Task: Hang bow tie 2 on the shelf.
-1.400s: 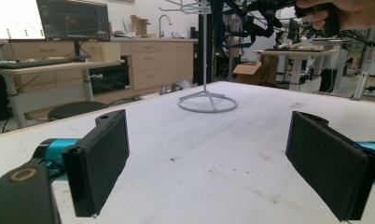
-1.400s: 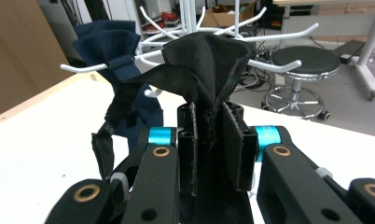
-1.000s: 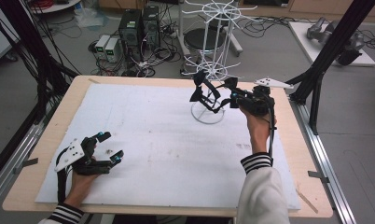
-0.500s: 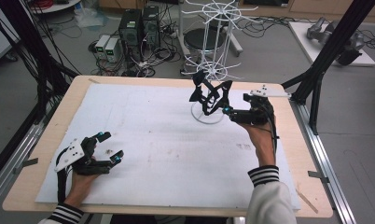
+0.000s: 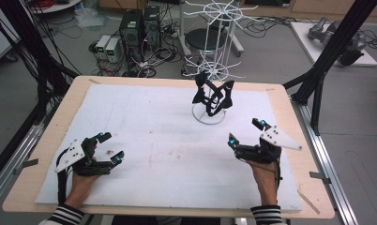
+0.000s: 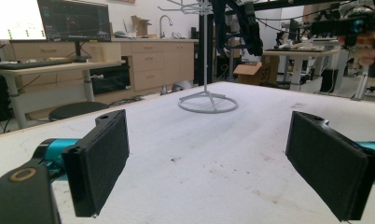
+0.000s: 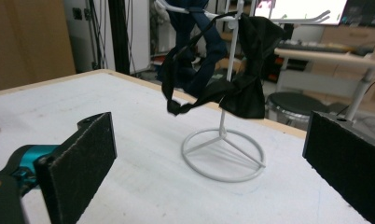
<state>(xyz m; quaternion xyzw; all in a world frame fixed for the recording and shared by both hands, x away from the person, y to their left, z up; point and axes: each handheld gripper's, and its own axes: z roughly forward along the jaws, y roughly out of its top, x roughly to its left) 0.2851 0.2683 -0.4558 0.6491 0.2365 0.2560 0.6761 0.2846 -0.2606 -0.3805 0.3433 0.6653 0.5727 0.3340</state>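
A white wire rack [image 5: 209,115] stands on its ring base at the back middle of the white mat. Black and dark blue cloth straps [image 5: 214,96] hang from its arms. My right gripper [image 5: 246,132] rests low at the near right, well apart from the rack; its jaws have just been opening and nothing is between them. In the right gripper view the jaws [image 7: 213,168] stand wide, facing the ring base [image 7: 223,156] and the hanging cloth [image 7: 248,70]. My left gripper [image 5: 110,146] lies open and empty at the near left, its jaws [image 6: 216,163] pointing at the rack [image 6: 208,103].
The white mat [image 5: 144,122] covers a wooden table [image 5: 280,101]. Black frame posts [image 5: 327,56] rise at the right and left edges. Computers [image 5: 132,33] and a stool [image 5: 203,42] sit on the floor behind the table.
My right gripper has let go of the black cloth, now hanging on the rack, and has drawn back and down to the near right. The left gripper has stayed put.
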